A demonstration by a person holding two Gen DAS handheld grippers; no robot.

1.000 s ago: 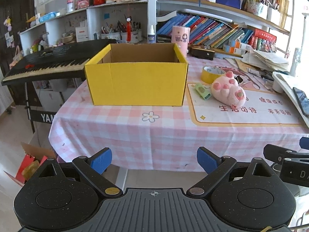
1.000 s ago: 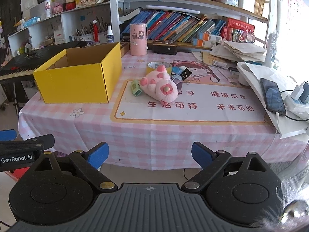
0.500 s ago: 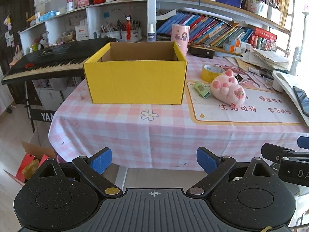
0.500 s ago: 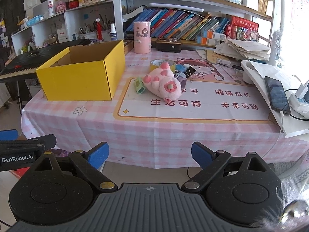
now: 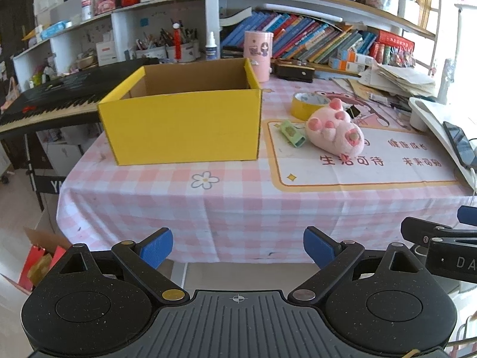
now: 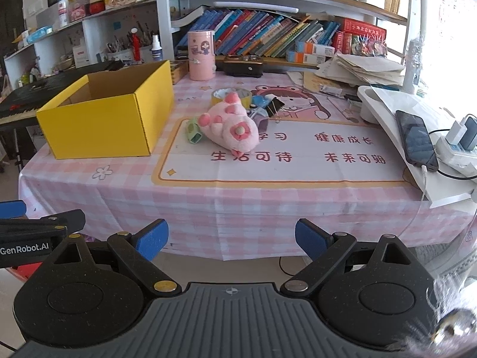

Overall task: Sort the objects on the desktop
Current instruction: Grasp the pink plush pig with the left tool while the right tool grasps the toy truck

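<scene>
An open yellow cardboard box (image 5: pixel 184 125) (image 6: pixel 104 123) stands on the left of the pink checked table. Right of it, on a printed mat, lie a pink plush paw toy (image 5: pixel 335 131) (image 6: pixel 229 128), a small green object (image 5: pixel 293 133) (image 6: pixel 193 134), a yellow tape roll (image 5: pixel 308 104) (image 6: pixel 226 95) and black binder clips (image 6: pixel 272 103). My left gripper (image 5: pixel 238 247) hangs open in front of the table's near edge, nothing between its blue pads. My right gripper (image 6: pixel 232 238) is open too, below the table edge and facing the mat.
A black keyboard (image 5: pixel 59 95) stands left of the table. Shelves of books (image 6: pixel 268 35) and a pink cup (image 6: pixel 201 55) line the back. A phone (image 6: pixel 416 138), a power strip (image 6: pixel 456 146) and stacked papers (image 6: pixel 363 68) fill the right side.
The left wrist view has shifted so the box and toy sit further left and lower in it. The right wrist view barely changes; both grippers stay open.
</scene>
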